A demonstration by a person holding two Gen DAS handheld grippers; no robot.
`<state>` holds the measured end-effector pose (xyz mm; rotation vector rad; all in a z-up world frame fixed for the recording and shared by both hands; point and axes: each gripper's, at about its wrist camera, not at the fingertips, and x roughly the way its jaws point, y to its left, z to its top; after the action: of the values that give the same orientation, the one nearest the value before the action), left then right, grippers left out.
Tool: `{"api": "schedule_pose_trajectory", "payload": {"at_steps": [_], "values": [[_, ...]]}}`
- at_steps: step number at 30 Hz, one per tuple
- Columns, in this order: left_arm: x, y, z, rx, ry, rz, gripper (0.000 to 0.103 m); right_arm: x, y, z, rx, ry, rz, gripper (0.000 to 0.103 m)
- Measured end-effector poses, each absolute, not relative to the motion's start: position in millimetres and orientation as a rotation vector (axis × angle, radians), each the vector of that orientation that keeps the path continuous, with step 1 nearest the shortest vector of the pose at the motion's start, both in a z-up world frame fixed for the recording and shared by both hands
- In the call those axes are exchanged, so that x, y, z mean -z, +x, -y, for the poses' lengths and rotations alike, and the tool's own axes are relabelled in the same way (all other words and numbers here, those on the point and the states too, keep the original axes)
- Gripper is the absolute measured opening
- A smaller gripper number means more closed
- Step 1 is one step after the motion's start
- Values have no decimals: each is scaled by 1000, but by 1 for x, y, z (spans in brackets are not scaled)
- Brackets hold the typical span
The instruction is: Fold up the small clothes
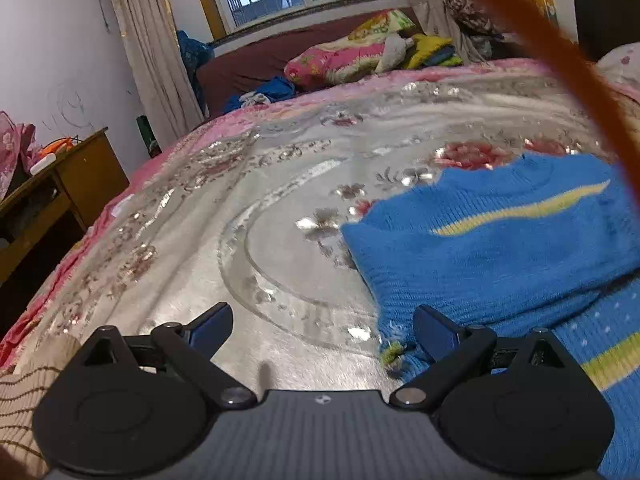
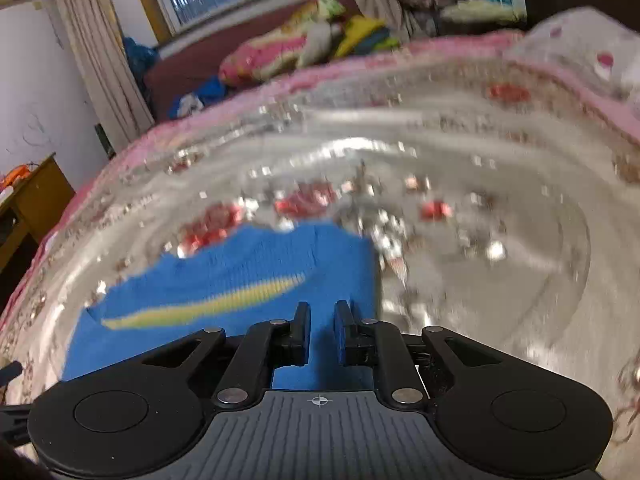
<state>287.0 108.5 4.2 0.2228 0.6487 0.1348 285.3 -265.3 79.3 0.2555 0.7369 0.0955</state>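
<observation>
A small blue knitted sweater (image 1: 492,248) with a yellow stripe lies on the bed, at the right of the left wrist view and partly folded over itself. My left gripper (image 1: 322,330) is open and empty, its right finger at the sweater's left edge. In the right wrist view the sweater (image 2: 224,280) lies lower left of centre. My right gripper (image 2: 322,332) is over the sweater's right part with its jaws nearly closed and a narrow gap between them; blue fabric shows in the gap, but I cannot tell whether it is pinched.
The bed is covered by a shiny silver floral cover (image 1: 248,216) with a pink border. A pile of bedding and clothes (image 1: 360,52) lies beyond the bed under the window. A wooden desk (image 1: 60,184) stands at the left. An orange cord (image 1: 560,64) crosses the upper right.
</observation>
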Motion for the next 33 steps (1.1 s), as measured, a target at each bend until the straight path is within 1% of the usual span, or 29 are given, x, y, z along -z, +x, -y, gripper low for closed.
{"api": "schedule_pose_trajectory", "payload": {"at_steps": [4, 8, 10, 14, 19, 28, 30, 32, 33], "values": [[-12, 289, -109, -125, 160, -623, 102, -86, 290, 239, -189, 204, -722, 17], [0, 295, -101, -108, 188, -672, 102, -61, 303, 218, -206, 142, -830, 17], [7, 296, -102, -104, 192, -707, 102, -48, 309, 215, -164, 102, -878, 15], [2, 284, -111, -104, 153, -716, 102, -60, 298, 214, -169, 113, -842, 18], [-12, 250, -123, -82, 88, -715, 102, -84, 260, 226, -214, 136, -804, 18], [-20, 164, -127, 4, 61, -760, 102, -118, 157, 273, -231, 179, -788, 21], [-20, 152, -124, 16, 53, -770, 102, -119, 136, 283, -227, 180, -799, 23], [-19, 138, -121, 20, 43, -775, 102, -116, 118, 291, -239, 189, -820, 29], [-18, 133, -119, 23, 37, -780, 102, -112, 112, 293, -248, 194, -833, 30]]}}
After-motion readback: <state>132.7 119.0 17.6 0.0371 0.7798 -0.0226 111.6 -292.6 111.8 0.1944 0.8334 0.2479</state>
